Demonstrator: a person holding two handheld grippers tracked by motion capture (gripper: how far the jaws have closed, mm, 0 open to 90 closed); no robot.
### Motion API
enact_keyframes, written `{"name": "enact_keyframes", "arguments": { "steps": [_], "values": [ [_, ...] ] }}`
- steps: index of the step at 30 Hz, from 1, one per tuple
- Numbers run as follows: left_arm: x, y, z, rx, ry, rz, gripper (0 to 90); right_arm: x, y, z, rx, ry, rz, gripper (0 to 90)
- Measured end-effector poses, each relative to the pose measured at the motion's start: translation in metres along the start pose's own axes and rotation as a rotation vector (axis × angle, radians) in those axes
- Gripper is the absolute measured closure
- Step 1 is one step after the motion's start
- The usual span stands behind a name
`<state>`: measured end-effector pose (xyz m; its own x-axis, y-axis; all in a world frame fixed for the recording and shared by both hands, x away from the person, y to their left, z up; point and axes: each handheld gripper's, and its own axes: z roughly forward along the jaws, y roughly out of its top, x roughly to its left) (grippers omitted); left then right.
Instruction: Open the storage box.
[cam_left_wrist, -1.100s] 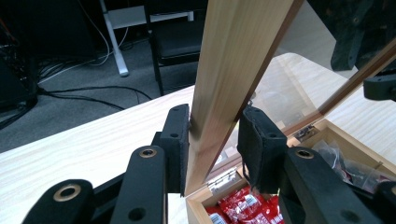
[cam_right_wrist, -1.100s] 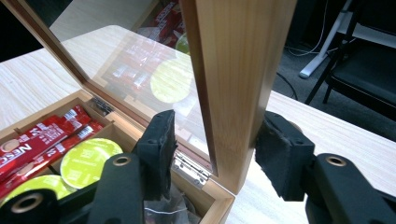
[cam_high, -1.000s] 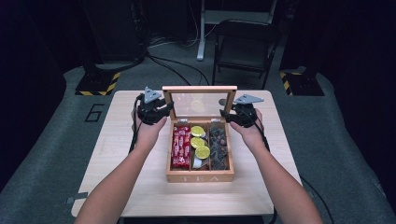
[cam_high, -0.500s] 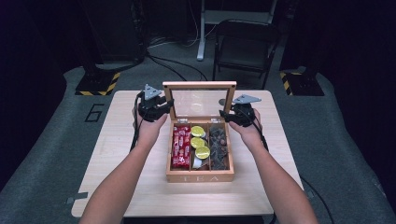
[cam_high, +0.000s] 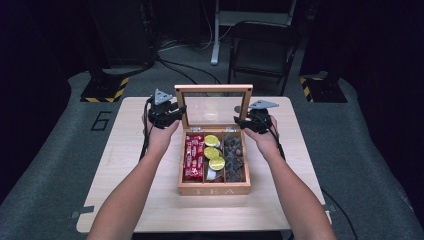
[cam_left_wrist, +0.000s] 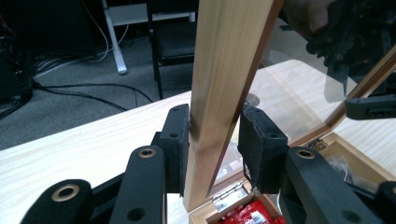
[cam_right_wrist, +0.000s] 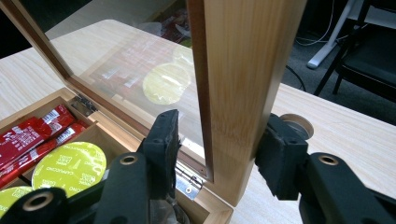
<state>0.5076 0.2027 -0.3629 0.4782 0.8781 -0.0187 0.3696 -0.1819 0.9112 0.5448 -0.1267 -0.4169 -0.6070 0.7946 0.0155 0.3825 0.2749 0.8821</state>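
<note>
Standing upright, lid (cam_high: 214, 107) glass faces person, long axis across table (cam_high: 125, 165).

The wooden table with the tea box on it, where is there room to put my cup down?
The light wooden table is bare left of the open wooden tea box, and right of it up to the edge. The strip in front is free between the forearms. Beside the upright glass lid it is crowded: the left gripper and right gripper flank it.

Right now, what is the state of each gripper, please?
Left gripper: jaws have just opened a little; one pad touches the lid frame, the other stands off.
Right gripper: closed on the lid frame's other side.
</note>
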Motion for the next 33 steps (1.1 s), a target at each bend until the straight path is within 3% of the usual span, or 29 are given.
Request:
{"name": "enact_keyframes", "arguments": {
  "steps": [13, 17, 18, 21, 23, 24, 33],
  "values": [
    [0.003, -0.005, -0.002, 0.007, 0.000, -0.024, 52.2, -0.005, 0.003, 0.004, -0.011, 0.014, 0.009, 51.9],
    [0.004, -0.011, -0.009, 0.021, -0.019, -0.034, 51.1, -0.006, 0.005, 0.006, 0.007, 0.010, 0.012, 51.8],
    [0.004, -0.011, -0.009, 0.021, -0.019, -0.034, 50.8, -0.007, 0.006, 0.007, 0.005, 0.008, -0.006, 51.7],
    [0.005, -0.015, -0.014, 0.026, -0.019, -0.048, 50.4, -0.007, 0.006, 0.008, 0.013, 0.010, 0.012, 51.7],
    [0.006, -0.017, -0.017, 0.031, -0.026, -0.047, 50.2, -0.009, 0.007, 0.009, 0.013, 0.012, -0.006, 51.8],
    [0.006, -0.020, -0.021, 0.031, -0.027, -0.054, 49.9, -0.009, 0.008, 0.010, 0.018, 0.016, 0.011, 51.8],
    [0.008, -0.039, -0.030, 0.053, -0.035, -0.066, 47.3, -0.010, 0.010, 0.012, 0.025, 0.014, 0.019, 51.5]
  ]
}}
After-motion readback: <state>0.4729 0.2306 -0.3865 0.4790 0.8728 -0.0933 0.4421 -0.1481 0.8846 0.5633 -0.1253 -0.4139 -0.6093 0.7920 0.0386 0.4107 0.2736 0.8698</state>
